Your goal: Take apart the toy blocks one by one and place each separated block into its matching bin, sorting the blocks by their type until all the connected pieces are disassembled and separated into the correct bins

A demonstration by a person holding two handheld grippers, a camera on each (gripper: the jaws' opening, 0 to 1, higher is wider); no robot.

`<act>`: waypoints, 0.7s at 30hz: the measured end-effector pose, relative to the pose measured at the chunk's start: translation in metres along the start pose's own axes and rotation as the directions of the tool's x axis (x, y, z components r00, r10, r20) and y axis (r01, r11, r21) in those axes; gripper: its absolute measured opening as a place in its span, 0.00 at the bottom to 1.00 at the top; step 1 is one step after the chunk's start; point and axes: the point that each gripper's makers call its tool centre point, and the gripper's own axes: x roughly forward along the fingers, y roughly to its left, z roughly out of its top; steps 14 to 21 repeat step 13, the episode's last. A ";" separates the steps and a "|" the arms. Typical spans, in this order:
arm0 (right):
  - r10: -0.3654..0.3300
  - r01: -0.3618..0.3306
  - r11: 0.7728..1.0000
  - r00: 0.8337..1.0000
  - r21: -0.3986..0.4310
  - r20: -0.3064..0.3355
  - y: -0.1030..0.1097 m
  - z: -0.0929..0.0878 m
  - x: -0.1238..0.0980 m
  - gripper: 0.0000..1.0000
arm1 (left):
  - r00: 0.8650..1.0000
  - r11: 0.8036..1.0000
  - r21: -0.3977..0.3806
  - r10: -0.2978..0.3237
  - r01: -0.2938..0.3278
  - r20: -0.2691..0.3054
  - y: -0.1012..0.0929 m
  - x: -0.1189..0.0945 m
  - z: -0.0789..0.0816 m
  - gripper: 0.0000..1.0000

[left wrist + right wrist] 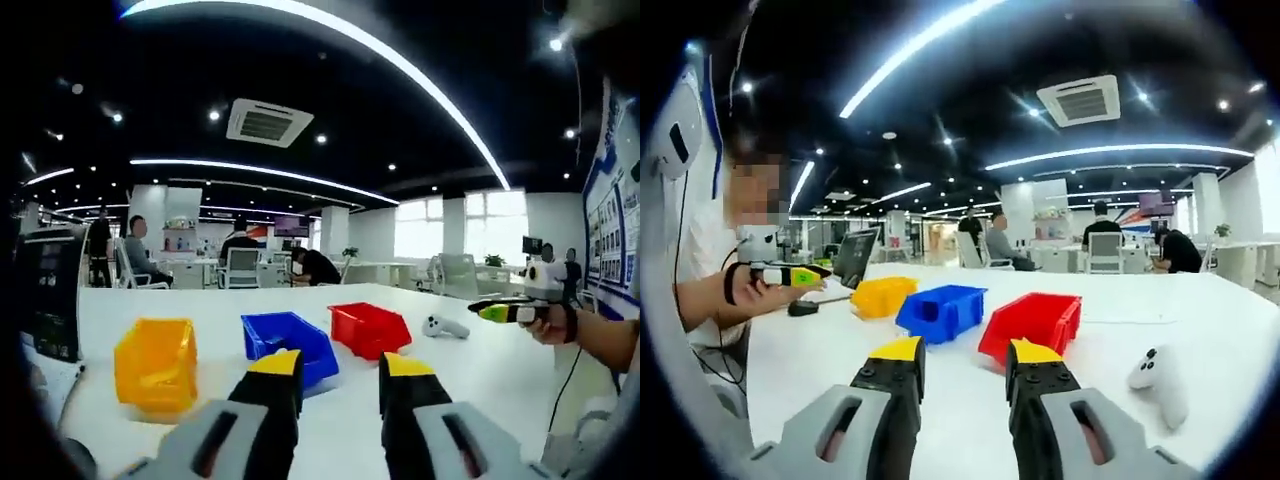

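Yellow-tipped black jaws of my left tool (339,372) stand apart with nothing between them, above the white desk (480,370). My right tool (960,362) is likewise released, its jaws parted over bare desk. Ahead of both sit three plastic bins in a row: one yellow bin (156,364), one blue bin (289,342) and one red bin (368,329), all well apart from either tool. One white game controller (1161,381) lies beside the red bin. Off to the side, a person's hand (765,288) holds a small green-and-yellow toy block piece (800,275) above the desk.
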 end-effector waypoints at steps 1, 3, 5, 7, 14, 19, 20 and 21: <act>-0.002 0.002 1.000 1.000 0.006 0.005 -0.001 0.000 -0.001 0.31 | 1.000 1.000 -0.006 -0.005 0.005 0.014 -0.001 0.001 0.003 0.32; 0.003 -0.003 1.000 1.000 0.019 0.010 -0.001 0.001 -0.002 0.31 | 0.999 0.999 -0.028 -0.026 0.027 0.039 -0.006 0.002 0.007 0.32; 0.004 -0.004 1.000 1.000 0.015 0.004 -0.001 0.001 -0.004 0.31 | 0.998 0.999 -0.027 -0.042 0.043 0.039 -0.007 0.002 0.007 0.32; 0.011 -0.011 1.000 1.000 0.006 0.000 0.000 0.003 -0.007 0.31 | 0.999 0.999 -0.018 -0.037 0.038 0.032 -0.005 0.001 0.003 0.32; -0.003 0.004 1.000 1.000 -0.015 0.016 -0.006 0.011 -0.014 0.30 | 1.000 1.000 -0.020 -0.017 0.017 -0.017 0.004 -0.004 -0.015 0.33; -0.003 0.004 1.000 1.000 -0.015 0.016 -0.006 0.011 -0.014 0.30 | 1.000 1.000 -0.020 -0.017 0.017 -0.017 0.004 -0.004 -0.015 0.33; -0.003 0.004 1.000 1.000 -0.015 0.016 -0.006 0.011 -0.014 0.30 | 1.000 1.000 -0.020 -0.017 0.017 -0.017 0.004 -0.004 -0.015 0.33; -0.003 0.004 1.000 1.000 -0.015 0.016 -0.006 0.011 -0.014 0.30 | 1.000 1.000 -0.020 -0.017 0.017 -0.017 0.004 -0.004 -0.015 0.33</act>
